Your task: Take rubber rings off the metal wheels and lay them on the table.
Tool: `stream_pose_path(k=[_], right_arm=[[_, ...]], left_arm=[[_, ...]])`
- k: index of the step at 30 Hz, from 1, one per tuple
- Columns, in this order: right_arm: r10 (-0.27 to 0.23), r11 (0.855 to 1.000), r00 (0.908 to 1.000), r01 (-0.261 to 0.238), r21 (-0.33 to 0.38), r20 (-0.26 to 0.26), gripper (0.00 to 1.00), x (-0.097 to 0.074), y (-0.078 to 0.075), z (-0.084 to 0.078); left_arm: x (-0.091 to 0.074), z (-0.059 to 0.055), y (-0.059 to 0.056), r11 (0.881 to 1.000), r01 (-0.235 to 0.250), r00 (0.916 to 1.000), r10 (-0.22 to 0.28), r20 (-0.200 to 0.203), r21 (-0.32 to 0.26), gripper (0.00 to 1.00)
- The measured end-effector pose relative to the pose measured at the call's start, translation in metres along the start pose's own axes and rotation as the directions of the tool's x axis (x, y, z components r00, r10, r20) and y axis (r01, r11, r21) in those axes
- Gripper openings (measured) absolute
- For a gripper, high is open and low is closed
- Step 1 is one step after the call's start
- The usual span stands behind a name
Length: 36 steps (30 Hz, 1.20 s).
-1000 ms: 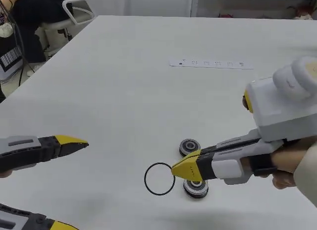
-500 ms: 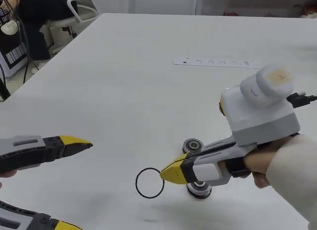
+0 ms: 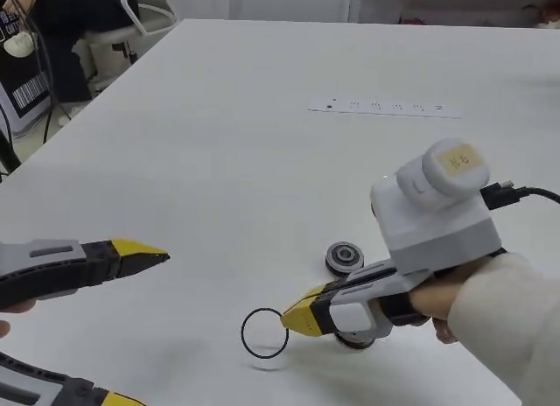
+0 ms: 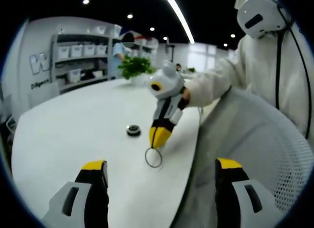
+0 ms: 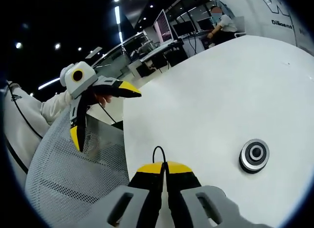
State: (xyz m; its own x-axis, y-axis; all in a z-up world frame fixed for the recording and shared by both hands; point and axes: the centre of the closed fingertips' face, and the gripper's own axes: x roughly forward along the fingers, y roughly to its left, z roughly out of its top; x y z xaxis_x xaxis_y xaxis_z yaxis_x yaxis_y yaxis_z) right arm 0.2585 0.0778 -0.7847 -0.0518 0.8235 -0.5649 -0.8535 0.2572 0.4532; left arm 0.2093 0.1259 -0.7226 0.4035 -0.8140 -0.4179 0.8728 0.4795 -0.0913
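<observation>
Yellow-tipped left gripper (image 3: 144, 327) at lower left, jaws wide apart, empty. Black rubber ring (image 3: 264, 333) at lower centre, on or just above table (image 3: 262, 143), pinched in closed right gripper (image 3: 289, 323); may cling on release or slip off near edge. Metal wheel (image 3: 344, 257) just right; bare room upper left.

2nd metal wheel (image 3: 353, 341) is mostly hidden under the right gripper (image 3: 286, 322), pt of the rubber ring (image 5: 158, 153) vanishes behind its tips in the right gripper view, left gripper (image 3: 150, 329) has its lower jaw cut by the head view's bottom edge, & power strip (image 3: 385, 108) markings are too small to read.
</observation>
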Motion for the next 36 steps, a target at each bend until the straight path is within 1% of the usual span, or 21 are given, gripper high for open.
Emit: stream_pose_path(k=[7,14,18,22,25,33,36], right_arm=[[-0.024,1.0,0.9997,0.024,0.016,-0.004,0.0,0.003,-0.007,-0.002],[-0.03,0.999,0.9995,0.03,0.032,0.001,0.0,0.005,-0.012,-0.003],[-0.038,0.999,0.9992,0.038,0.019,-0.012,0.0,0.007,-0.013,-0.006],[-0.045,0.999,0.9989,0.045,0.011,-0.015,0.0,0.008,-0.013,-0.007],[-0.048,0.999,0.9987,0.048,0.004,-0.015,0.0,0.008,-0.013,-0.007],[-0.071,0.997,0.9973,0.07,-0.019,-0.019,0.04,0.007,-0.017,-0.008],[-0.073,0.997,0.9971,0.072,-0.027,-0.024,0.04,0.007,-0.017,-0.009]], left_arm=[[0.0,-0.001,0.0,1.0,0.0,1.0,0.0,-0.003,-0.003,0.92],[0.001,-0.001,-0.001,1.0,0.003,1.0,-0.003,-0.007,-0.003,0.92],[0.001,-0.001,-0.002,1.0,0.002,1.0,-0.002,-0.008,-0.002,0.92],[0.001,-0.003,0.0,1.0,-0.002,0.9998,0.002,-0.018,0.005,0.91],[0.001,-0.003,-0.001,1.0,0.001,0.9999,-0.001,-0.017,0.004,0.91],[0.001,-0.003,-0.001,1.0,0.0,0.9998,0.0,-0.019,0.008,0.91],[0.001,-0.003,0.0,1.0,-0.002,0.9998,0.002,-0.019,0.008,0.91]])
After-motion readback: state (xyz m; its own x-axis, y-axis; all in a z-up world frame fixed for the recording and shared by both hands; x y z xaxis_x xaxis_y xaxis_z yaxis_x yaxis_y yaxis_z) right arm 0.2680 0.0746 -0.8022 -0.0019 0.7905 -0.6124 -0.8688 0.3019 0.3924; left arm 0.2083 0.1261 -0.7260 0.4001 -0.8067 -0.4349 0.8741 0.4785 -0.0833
